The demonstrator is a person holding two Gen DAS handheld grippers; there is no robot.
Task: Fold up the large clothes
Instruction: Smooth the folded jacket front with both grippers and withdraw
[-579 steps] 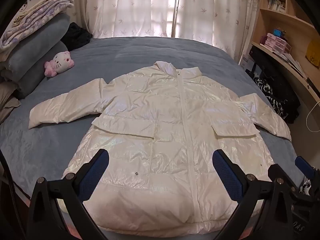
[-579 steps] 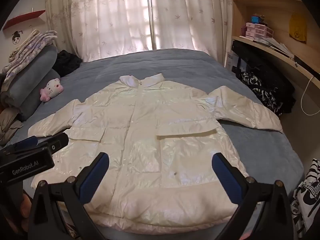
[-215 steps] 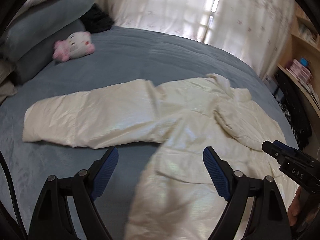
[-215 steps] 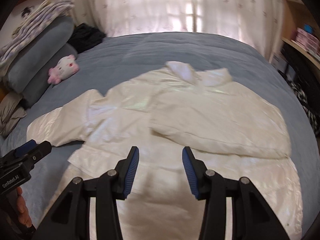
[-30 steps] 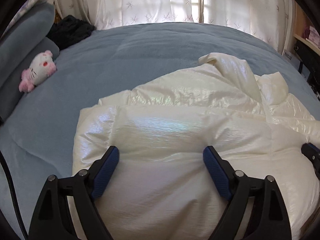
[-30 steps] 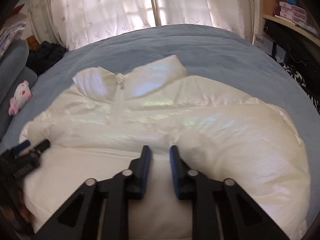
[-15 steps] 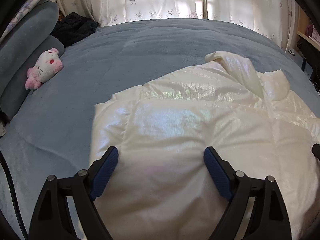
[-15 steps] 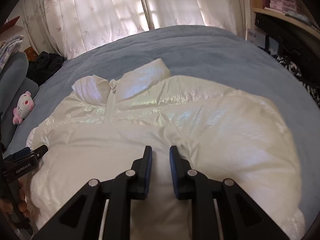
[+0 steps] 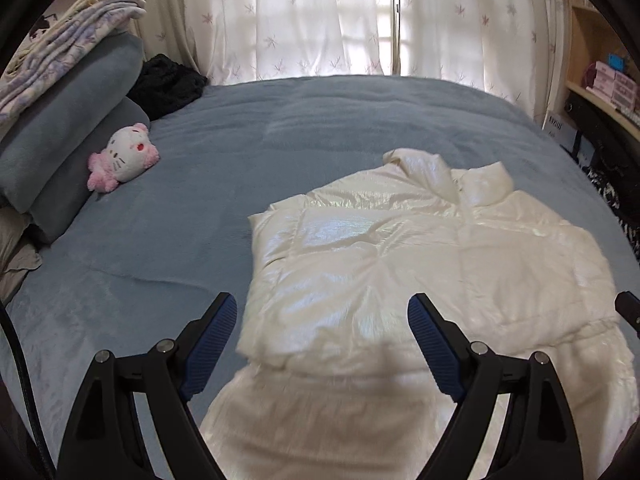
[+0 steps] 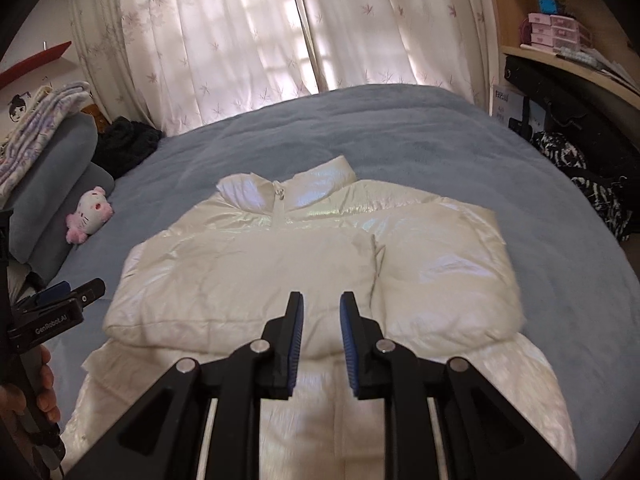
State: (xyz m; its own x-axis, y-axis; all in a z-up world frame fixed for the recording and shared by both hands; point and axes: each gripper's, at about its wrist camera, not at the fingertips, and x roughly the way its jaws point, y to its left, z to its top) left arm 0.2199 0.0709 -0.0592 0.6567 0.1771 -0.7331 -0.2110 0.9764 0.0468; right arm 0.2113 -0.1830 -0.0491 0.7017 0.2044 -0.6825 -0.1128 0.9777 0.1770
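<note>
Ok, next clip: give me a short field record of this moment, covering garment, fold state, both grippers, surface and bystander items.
garment: shiny cream-white puffer jacket, front up, collar toward the curtains
fold state: both sleeves folded in across the chest; hem end not yet folded up
left gripper: open wide, above the jacket's left edge, holding nothing
right gripper: jaws slightly apart, above the jacket's middle, nothing between them
surface: blue-grey fleece bedspread
bystander items: pink-and-white cat plush toy beside stacked grey pillows
</note>
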